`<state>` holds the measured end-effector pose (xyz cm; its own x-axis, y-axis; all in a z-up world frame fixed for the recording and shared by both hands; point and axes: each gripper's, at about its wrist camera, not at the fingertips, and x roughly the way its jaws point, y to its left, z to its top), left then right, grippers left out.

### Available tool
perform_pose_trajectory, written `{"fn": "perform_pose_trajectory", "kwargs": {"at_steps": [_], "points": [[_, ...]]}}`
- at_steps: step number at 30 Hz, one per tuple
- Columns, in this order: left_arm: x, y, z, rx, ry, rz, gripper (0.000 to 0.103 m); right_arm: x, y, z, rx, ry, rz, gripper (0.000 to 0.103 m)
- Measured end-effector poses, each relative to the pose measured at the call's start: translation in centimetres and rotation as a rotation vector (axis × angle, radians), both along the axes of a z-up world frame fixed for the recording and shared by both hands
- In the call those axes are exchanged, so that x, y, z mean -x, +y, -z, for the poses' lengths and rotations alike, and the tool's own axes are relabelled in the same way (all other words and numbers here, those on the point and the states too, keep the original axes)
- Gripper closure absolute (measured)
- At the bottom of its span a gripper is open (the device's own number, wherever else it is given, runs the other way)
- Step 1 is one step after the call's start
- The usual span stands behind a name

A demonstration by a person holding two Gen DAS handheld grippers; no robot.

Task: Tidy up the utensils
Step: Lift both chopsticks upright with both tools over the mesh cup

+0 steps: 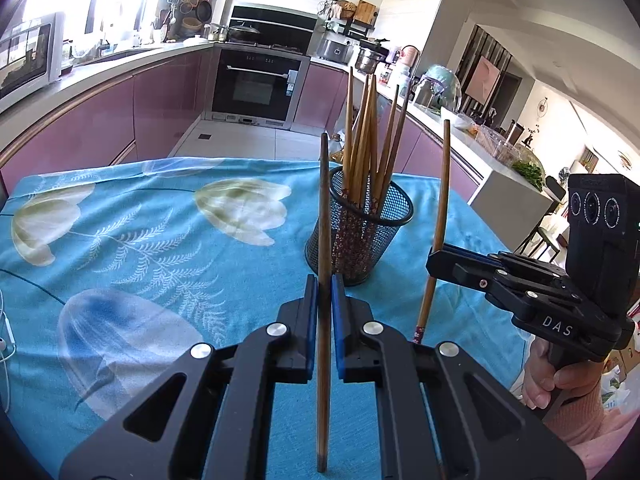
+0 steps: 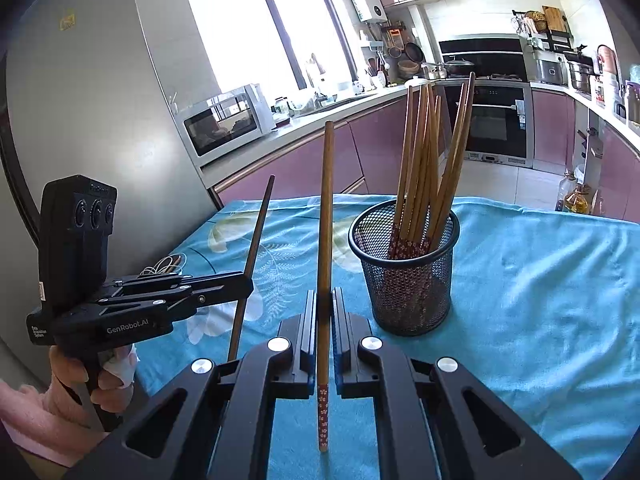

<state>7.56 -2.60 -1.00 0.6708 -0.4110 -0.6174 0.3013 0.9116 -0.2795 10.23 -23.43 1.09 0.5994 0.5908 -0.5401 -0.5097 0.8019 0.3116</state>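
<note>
A single wooden chopstick is clamped in each gripper. In the left wrist view, the left gripper (image 1: 324, 280) is seen closed on a plain brown chopstick (image 1: 323, 216), which stands nearly upright between the blue-padded fingers (image 1: 311, 320); its upper end rises well above the fingertips and its lower end hangs down between the gripper's arms. In the right wrist view, the right gripper (image 2: 324, 296) is seen clenched on a second chopstick (image 2: 326, 208), likewise held nearly upright between the fingers (image 2: 309, 320), with its red flower-patterned end pointing down below the grip.

A black mesh holder (image 2: 404, 272) stands on the worktop, which is covered by a blue floral cloth (image 2: 540, 280). The holder is placed ahead of both grippers and slightly to the right of each held chopstick, apart from them. A bundle of chopsticks (image 2: 424, 168) is gathered inside it, patterned ends down, the tips fanning out above the rim.

From the left wrist view, the right gripper (image 1: 434, 258) is seen from the side, its chopstick (image 1: 442, 200) slightly tilted. The handle of each gripper is gripped by a hand (image 2: 80, 376) in a pink sleeve.
</note>
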Motion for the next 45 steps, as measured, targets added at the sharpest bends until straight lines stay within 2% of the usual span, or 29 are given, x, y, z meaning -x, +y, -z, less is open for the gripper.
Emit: {"fn": "perform_pose_trajectory", "kwargs": {"at_steps": [22, 45], "points": [[0.3, 0.0, -2.8, 0.047, -0.068, 0.016, 0.095, -0.7, -1.4, -1.8, -0.036, -0.053, 0.026, 0.097], [-1.1, 0.1, -6.5, 0.080, -0.144, 0.027, 0.095, -2.0, -2.8, -4.8, -0.056, -0.109, 0.062, 0.097]]}}
